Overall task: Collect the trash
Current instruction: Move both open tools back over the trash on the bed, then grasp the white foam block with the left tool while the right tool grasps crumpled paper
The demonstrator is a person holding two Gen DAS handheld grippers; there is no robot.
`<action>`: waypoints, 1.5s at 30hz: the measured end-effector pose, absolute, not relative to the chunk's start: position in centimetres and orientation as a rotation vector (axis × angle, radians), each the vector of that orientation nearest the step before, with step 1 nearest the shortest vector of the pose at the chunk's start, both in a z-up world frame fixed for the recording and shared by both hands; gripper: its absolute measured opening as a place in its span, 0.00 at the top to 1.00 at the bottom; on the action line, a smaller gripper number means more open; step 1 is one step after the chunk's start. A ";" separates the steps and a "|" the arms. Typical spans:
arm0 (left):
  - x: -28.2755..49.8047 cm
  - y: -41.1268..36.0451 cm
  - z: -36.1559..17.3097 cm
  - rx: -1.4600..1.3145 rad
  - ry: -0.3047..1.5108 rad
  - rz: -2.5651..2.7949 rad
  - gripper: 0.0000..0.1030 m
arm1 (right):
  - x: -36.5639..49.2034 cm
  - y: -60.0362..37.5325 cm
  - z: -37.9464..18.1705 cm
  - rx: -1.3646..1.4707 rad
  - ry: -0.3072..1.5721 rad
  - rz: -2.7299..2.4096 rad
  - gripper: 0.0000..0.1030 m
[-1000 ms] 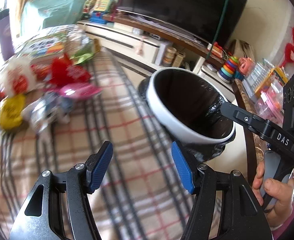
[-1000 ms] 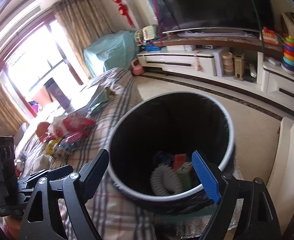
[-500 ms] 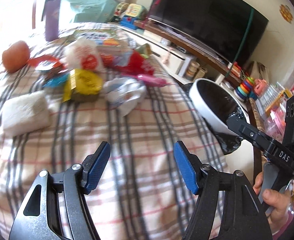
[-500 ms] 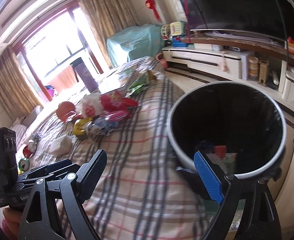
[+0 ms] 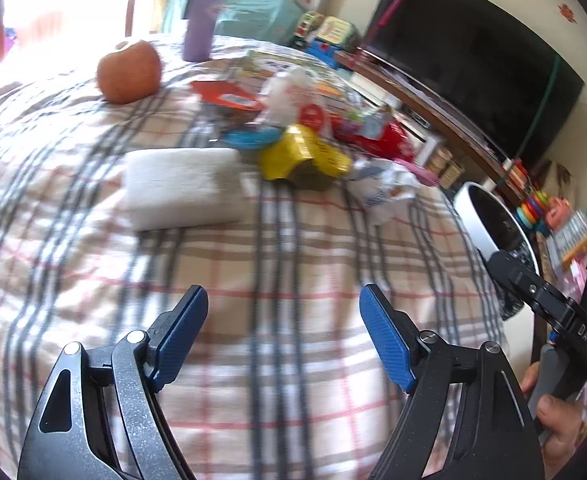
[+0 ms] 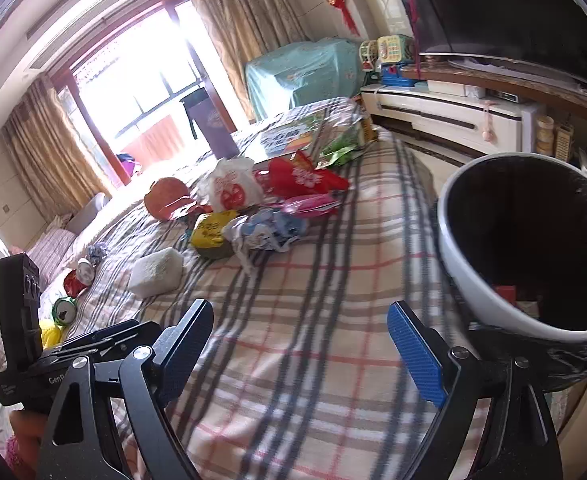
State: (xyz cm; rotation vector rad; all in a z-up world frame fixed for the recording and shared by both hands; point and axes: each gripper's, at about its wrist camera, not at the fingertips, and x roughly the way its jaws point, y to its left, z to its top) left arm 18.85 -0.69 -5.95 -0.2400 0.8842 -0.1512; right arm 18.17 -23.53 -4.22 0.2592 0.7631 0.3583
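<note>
Bare plaid cloth (image 5: 277,264) between trash pile (image 5: 305,152) and bin (image 6: 473,280)

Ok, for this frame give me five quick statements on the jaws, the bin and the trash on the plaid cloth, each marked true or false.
1. The left gripper holds a wrapper. False: its jaws have just been opening, with nothing between them.
2. The right gripper is open and empty. True.
3. The trash bin is empty. False: a few items lie at its bottom.
4. The white sponge lies on the plaid cloth. True.
5. The yellow wrapper is inside the bin. False: it lies on the cloth beside the sponge.
</note>
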 end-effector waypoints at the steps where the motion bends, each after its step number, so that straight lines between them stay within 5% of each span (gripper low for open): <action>1: 18.9 -0.1 -6.0 -0.247 0.887 -0.138 0.21 | 18.3 -23.1 -4.3 0.253 0.774 0.363 0.12; 36: 25.4 3.1 -7.8 -0.190 0.897 0.014 0.16 | 25.9 -18.1 -5.8 0.294 0.833 0.402 0.15; 39: 25.6 3.0 -7.9 -0.179 0.887 0.024 0.19 | 25.9 -18.2 -6.1 0.281 0.837 0.386 0.42; 41: 25.5 3.2 -7.8 -0.190 0.878 0.020 0.23 | 25.8 -18.4 -6.2 0.282 0.843 0.385 0.72; 45: 25.1 3.6 -7.6 -0.214 0.859 0.011 0.25 | 24.7 -18.9 -5.8 0.276 0.819 0.388 0.80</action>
